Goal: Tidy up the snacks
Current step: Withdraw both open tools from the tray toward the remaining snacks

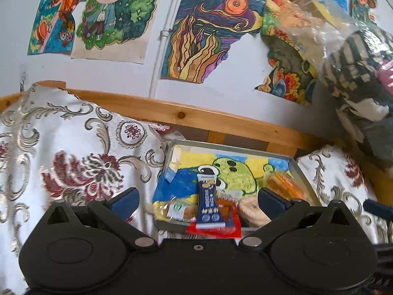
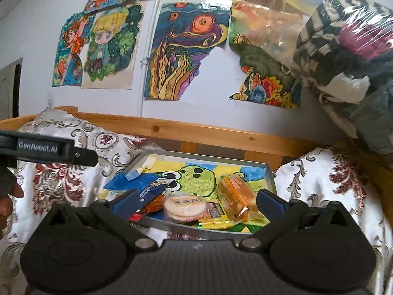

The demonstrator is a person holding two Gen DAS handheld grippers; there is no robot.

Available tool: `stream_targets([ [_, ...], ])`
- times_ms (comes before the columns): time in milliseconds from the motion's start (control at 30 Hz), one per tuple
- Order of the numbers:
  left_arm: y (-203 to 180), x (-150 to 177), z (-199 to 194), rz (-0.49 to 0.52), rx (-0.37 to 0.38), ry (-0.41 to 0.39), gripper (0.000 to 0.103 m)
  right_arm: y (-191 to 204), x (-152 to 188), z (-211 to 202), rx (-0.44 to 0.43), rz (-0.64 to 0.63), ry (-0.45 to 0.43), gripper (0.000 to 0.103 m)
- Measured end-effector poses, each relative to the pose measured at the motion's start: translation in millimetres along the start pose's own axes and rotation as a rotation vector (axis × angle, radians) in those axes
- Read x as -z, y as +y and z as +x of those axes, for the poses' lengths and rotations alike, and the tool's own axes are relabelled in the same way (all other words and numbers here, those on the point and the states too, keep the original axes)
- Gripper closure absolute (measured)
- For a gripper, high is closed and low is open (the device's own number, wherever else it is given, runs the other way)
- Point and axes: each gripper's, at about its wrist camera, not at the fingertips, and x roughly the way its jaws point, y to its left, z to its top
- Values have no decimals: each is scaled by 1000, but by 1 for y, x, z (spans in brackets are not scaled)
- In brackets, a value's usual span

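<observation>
— Nearest the lens, what do you see?

— Both claws, each spread wide with nothing between the fingers. The left claw hangs over the near edge of a metal tray; the right claw sits over the same tray from the other side.

— And the snacks?

— All bunched at the tray's near end, on a crayon drawing that lines it. A dark blue packet lies lengthwise, resting on a red wrapper that overhangs the near rim. A round rice cracker pack lies beside an orange-wrapped cake, with a yellow-green wrapper under them.

— Anything left of the blue packet?

— A clear pack with a green label, possibly bread; the view is blurred there.

— Around the tray?

— Floral cushions on either side, a wooden rail behind.
</observation>
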Motion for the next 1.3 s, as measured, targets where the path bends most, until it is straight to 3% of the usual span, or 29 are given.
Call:
stream_targets([
  [367,-1,30,-62,37,20,11,1,1,19,-59,-22,4,44,0],
  [700,7,68,-87,67,3,125,1,6,43,-93,-50,-13,114,0],
  [1000,9,80,-88,84,-56,229,1,13,69,-88,-93,-50,267,0],
  [1300,16,78,-64,43,-46,344,1,25,72,-59,-173,-34,356,0],
])
